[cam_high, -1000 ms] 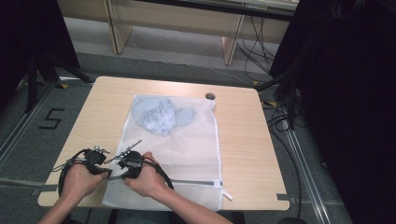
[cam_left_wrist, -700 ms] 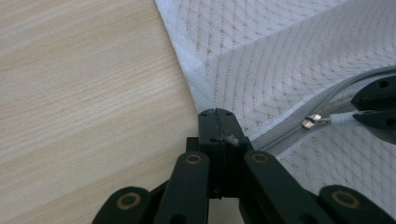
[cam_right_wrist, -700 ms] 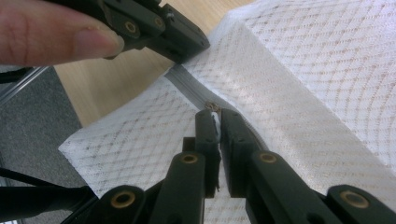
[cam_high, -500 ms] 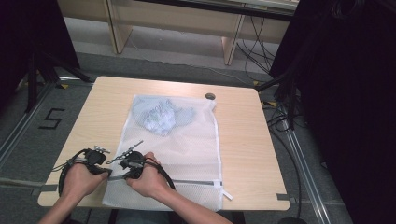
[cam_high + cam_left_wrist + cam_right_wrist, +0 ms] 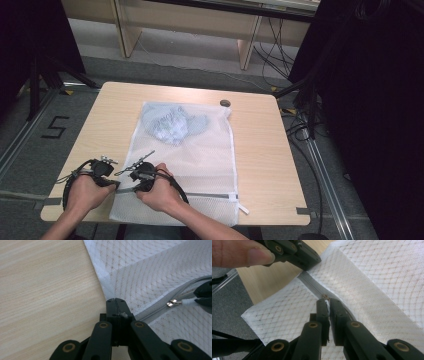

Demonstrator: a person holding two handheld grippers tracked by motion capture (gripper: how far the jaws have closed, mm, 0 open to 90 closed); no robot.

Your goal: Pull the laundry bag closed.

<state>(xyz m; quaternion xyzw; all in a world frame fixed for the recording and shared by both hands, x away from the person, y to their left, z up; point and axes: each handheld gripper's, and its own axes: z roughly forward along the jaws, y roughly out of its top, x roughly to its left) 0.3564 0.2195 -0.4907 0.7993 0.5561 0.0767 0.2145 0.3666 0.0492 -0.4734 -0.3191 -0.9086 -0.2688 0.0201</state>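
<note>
Grippers (image 5: 120,186) (image 5: 326,305) clamped — zipper pull (image 5: 186,301), bag edge (image 5: 105,290)

White mesh bag (image 5: 200,150) with grey zipper (image 5: 160,307); pale blue cloth (image 5: 172,125) inside; light wood-grain table (image 5: 260,150); black grippers.

Both hands are resting low near the table's near edge. The left gripper (image 5: 116,184) is pinching with jaws pressed together. The right gripper (image 5: 121,190), just beside it, is squeezing tight too.
</note>
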